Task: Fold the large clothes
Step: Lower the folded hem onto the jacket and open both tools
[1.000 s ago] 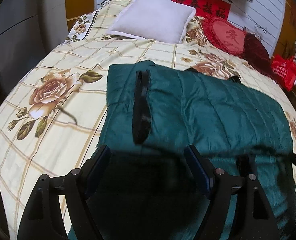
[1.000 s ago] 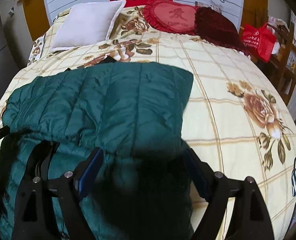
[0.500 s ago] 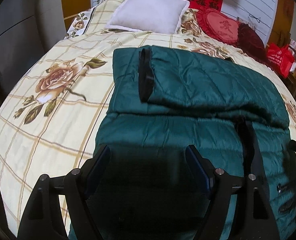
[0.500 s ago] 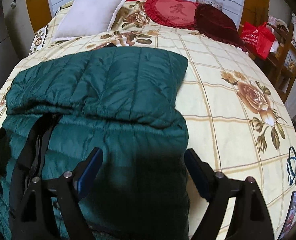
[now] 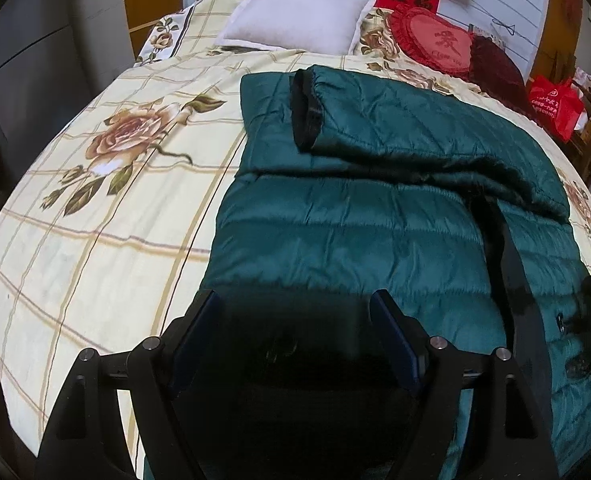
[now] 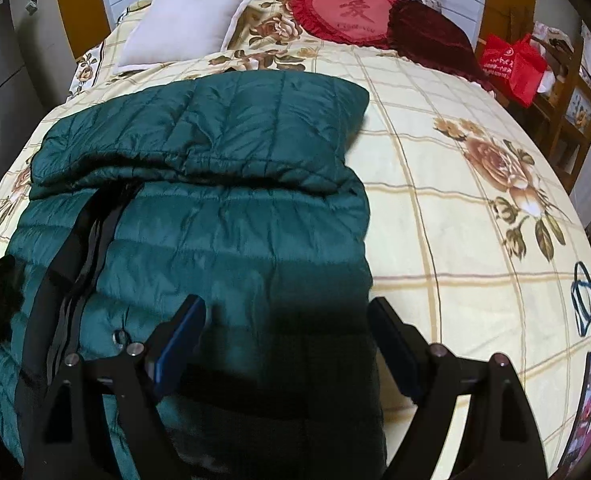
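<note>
Item: green quilted jacket (image 5: 375,236), sleeves folded across. My left gripper (image 5: 295,332) and right gripper (image 6: 285,334) spread, empty. Next, I judge: pinch hem, fold upward.

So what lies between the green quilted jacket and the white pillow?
Only bare floral bedspread separates the green quilted jacket from the white pillow, seen in both wrist views.

Dim, warm indoor light. Dark shadow on green jacket (image 5: 335,240) near edge. Sheen on quilting. Strong fisheye bending, black corners. Sharp focus.
</note>
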### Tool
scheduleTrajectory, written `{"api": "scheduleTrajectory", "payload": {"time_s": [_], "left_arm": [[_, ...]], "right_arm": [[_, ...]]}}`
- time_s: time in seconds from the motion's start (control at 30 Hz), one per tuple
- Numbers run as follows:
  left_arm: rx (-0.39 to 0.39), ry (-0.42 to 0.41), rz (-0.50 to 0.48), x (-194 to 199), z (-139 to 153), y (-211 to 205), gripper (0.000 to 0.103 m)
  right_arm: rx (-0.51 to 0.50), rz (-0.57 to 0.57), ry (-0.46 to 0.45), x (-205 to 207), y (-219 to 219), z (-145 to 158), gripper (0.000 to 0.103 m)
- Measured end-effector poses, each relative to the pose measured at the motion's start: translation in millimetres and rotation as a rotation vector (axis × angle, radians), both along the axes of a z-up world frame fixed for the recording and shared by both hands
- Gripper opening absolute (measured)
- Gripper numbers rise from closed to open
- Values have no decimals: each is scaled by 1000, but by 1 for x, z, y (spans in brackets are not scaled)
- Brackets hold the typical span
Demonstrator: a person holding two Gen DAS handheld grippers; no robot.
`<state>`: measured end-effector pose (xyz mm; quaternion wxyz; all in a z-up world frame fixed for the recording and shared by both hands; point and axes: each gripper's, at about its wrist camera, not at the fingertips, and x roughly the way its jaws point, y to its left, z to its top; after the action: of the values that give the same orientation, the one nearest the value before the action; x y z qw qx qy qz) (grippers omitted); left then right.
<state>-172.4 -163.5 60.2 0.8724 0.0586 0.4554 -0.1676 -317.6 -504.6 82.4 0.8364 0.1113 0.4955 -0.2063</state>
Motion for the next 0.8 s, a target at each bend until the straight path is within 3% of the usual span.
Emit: {"api": "scheduleTrajectory", "payload": {"time_s": [0.8], "left_arm": [[10, 25, -13, -49, -2, 34, 61]], "right_arm": [[19, 0, 35, -55, 23, -7, 86]]}}
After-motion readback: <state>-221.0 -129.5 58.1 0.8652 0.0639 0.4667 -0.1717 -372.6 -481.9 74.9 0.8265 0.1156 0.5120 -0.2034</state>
